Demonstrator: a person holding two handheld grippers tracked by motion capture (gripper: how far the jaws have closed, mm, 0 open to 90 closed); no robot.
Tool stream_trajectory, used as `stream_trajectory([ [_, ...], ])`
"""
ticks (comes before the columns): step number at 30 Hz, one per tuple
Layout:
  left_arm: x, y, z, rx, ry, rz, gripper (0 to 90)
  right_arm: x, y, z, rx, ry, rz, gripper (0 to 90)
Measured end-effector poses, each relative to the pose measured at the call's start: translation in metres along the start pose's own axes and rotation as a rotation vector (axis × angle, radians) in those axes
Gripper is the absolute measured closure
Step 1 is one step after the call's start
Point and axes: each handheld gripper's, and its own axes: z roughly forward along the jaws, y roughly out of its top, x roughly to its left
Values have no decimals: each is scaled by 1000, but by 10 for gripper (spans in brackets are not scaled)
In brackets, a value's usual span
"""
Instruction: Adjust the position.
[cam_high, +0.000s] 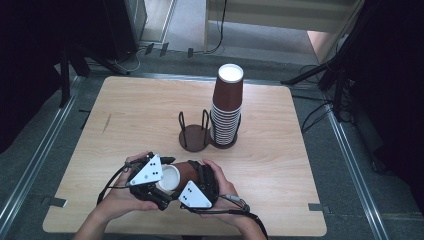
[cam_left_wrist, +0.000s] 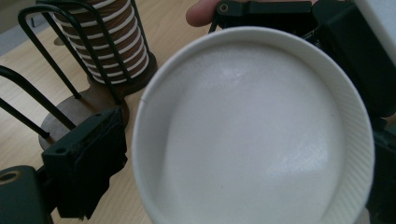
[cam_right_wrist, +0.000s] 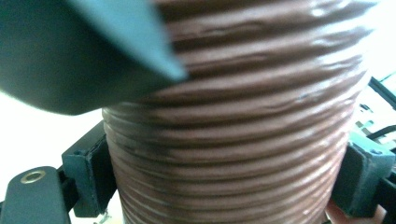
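My right gripper (cam_high: 192, 182) fingers pinch a brown cup (cam_high: 181, 174); left gripper (cam_high: 150, 180) fingers spread beside its rim. Near holder (cam_high: 194, 136) empty; placing looks left.

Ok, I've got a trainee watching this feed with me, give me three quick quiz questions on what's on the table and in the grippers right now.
1. True or false: the tall cup stack stands in the far-right part of the wooden table.
2. Which gripper's jaws sit either side of the ribbed brown wall of the held cup? A) left gripper B) right gripper
3. Fill in: the wire holder just left of the stack holds ___ cups.

Key: 1 true; 2 B, as the right gripper view shows; 3 no.
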Motion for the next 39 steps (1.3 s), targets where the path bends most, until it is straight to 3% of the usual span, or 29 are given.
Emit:
stream_trajectory([
  [7, -3, -1, 1, 15, 21, 30, 160, 1, 0, 0, -6, 3, -4, 117],
  [15, -3, -1, 0, -5, 9, 33, 190, 0, 0, -3, -5, -7, -1, 98],
  [19, -3, -2, 0, -13, -11, 24, 195, -1, 0, -4, 10, 8, 11, 92],
  [20, -3, -2, 0, -26, -22, 14, 198, 0, 1, -8, 10, 1, -5, 75],
  [25, 1, -3, -3, -37, -23, -1, 202, -3, 4, -13, -7, 8, 1, 11],
  [39, 14, -11, -11, -100, 41, -67, 203, -13, 15, -25, -58, 4, 49, 1],
])
